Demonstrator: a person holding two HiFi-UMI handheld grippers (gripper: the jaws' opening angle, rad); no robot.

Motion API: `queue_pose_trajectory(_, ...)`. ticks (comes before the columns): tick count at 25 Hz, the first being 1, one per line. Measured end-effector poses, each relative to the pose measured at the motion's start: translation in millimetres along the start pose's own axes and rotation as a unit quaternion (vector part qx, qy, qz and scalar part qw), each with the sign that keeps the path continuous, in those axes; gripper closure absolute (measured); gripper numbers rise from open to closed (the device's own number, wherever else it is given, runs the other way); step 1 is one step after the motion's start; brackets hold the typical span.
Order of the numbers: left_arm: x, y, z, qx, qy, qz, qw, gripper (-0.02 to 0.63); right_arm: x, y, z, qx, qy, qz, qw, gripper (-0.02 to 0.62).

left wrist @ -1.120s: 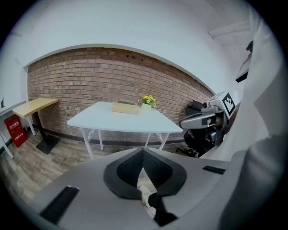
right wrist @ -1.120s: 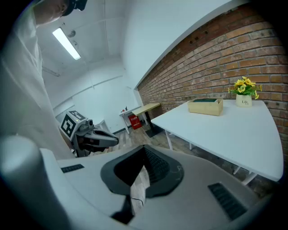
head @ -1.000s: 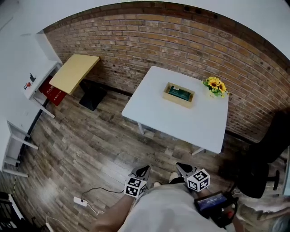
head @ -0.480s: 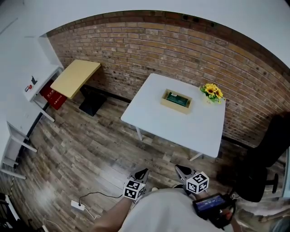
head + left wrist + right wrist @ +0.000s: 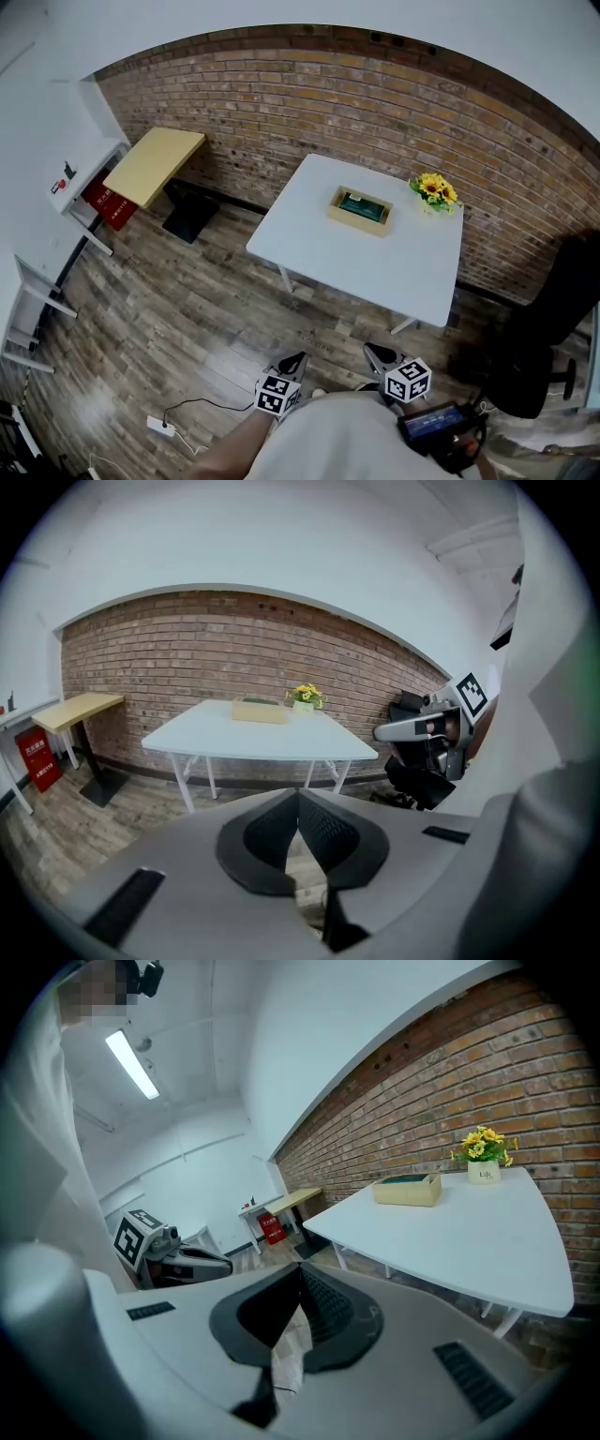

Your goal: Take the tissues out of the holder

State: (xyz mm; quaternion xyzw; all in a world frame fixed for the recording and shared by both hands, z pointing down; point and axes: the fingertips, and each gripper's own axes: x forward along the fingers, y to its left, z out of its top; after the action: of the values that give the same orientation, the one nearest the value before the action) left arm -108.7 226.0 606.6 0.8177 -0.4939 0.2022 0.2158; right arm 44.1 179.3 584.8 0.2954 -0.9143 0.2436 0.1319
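Note:
A light wooden tissue holder (image 5: 359,210) with a dark green tissue pack inside stands on the far half of the white table (image 5: 375,262). It also shows in the left gripper view as the holder (image 5: 260,712) and in the right gripper view as the holder (image 5: 408,1189). Both grippers hang close to my body, well short of the table. My left gripper (image 5: 298,357) (image 5: 298,803) is shut with nothing in it. My right gripper (image 5: 375,350) (image 5: 300,1283) is shut too, also holding nothing.
A pot of sunflowers (image 5: 431,190) stands at the table's far right corner by the brick wall. A black office chair (image 5: 544,328) is to the right, a small wooden-topped desk (image 5: 155,164) to the left. A power strip with cable (image 5: 161,424) lies on the wooden floor.
The head view has shifted a little, so the table and holder sit slightly higher and further left in frame. Both grippers stay low by my body, still shut.

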Motion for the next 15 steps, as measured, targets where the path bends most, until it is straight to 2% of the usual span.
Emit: queue_pose_trajectory(15,-4.8,-6.1,-11.2,-0.014,0.000,0.001,0.9999,0.597,-5.7,3.8,-9.1,0.000,0.014,0.001,1.000,0.589)
